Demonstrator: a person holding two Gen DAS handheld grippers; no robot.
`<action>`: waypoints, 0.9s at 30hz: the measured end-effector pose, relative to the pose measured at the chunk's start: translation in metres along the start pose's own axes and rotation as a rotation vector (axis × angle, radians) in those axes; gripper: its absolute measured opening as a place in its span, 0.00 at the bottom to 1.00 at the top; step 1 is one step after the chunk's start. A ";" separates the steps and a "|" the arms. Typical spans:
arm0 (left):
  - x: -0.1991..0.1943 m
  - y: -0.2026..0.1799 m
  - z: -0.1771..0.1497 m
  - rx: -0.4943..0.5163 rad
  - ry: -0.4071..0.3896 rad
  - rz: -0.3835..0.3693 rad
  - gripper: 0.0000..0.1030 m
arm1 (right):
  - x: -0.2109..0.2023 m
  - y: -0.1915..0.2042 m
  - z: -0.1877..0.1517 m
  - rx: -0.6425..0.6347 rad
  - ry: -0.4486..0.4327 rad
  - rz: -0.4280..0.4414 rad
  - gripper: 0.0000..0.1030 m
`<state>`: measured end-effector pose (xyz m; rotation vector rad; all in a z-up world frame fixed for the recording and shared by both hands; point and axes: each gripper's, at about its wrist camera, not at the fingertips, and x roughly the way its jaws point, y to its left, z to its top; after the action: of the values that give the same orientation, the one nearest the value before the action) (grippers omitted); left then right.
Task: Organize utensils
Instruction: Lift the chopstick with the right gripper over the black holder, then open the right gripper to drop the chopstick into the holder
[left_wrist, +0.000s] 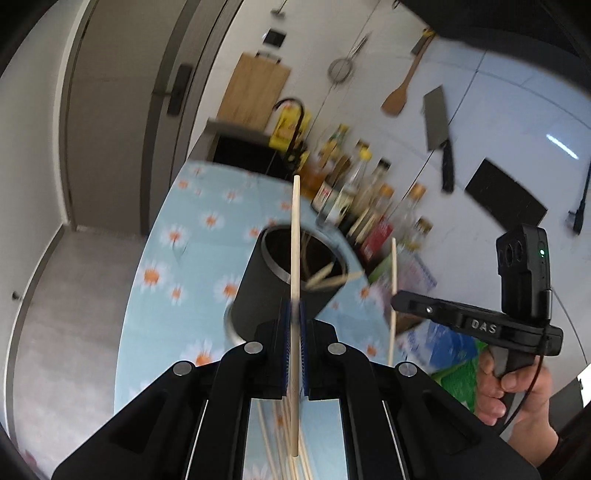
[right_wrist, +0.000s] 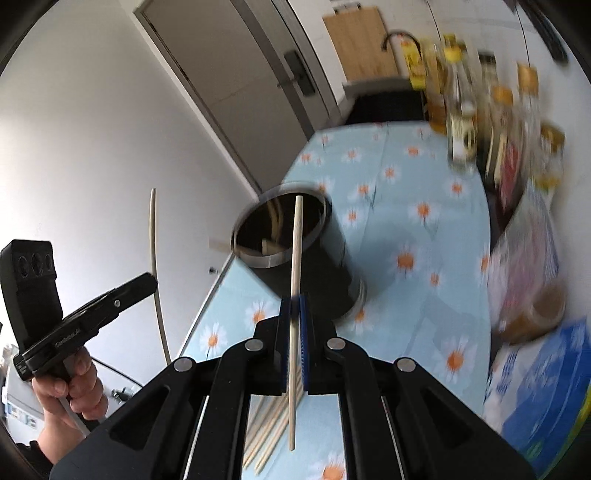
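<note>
My left gripper (left_wrist: 294, 308) is shut on a pale wooden chopstick (left_wrist: 295, 236) that stands upright between its blue pads. Just beyond it a black cylindrical holder (left_wrist: 258, 288) sits on the daisy tablecloth (left_wrist: 192, 236) with several chopsticks leaning inside. In the same view the right gripper (left_wrist: 396, 302) hangs to the right, clamping a second chopstick (left_wrist: 393, 266). The right wrist view shows my right gripper (right_wrist: 294, 301) shut on its chopstick (right_wrist: 296, 240) in front of the holder (right_wrist: 325, 266). The left gripper (right_wrist: 153, 282) is at the left with its stick (right_wrist: 155, 236). Loose chopsticks (right_wrist: 269, 424) lie below on the cloth.
Blurred sauce bottles (right_wrist: 461, 110) crowd the table's far right side, with a jar (right_wrist: 535, 314) and a blue packet (right_wrist: 543, 376) nearer. A dark sink (left_wrist: 243, 151) with a tap lies beyond the table. A cleaver (left_wrist: 439, 125), spatula (left_wrist: 399, 92) and cutting board (left_wrist: 255, 88) hang on the wall.
</note>
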<state>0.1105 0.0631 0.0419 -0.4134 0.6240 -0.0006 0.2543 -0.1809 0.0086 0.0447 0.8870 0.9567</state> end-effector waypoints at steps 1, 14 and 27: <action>0.003 -0.003 0.006 0.015 -0.021 -0.011 0.04 | -0.002 0.001 0.008 -0.006 -0.029 0.008 0.06; 0.011 -0.007 0.075 0.087 -0.283 -0.042 0.04 | -0.016 0.002 0.077 -0.038 -0.310 0.013 0.06; 0.043 -0.018 0.091 0.128 -0.395 -0.056 0.04 | -0.009 0.019 0.100 -0.103 -0.456 0.070 0.06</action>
<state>0.1992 0.0751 0.0912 -0.2958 0.2208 -0.0121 0.3062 -0.1424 0.0873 0.1984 0.4177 1.0035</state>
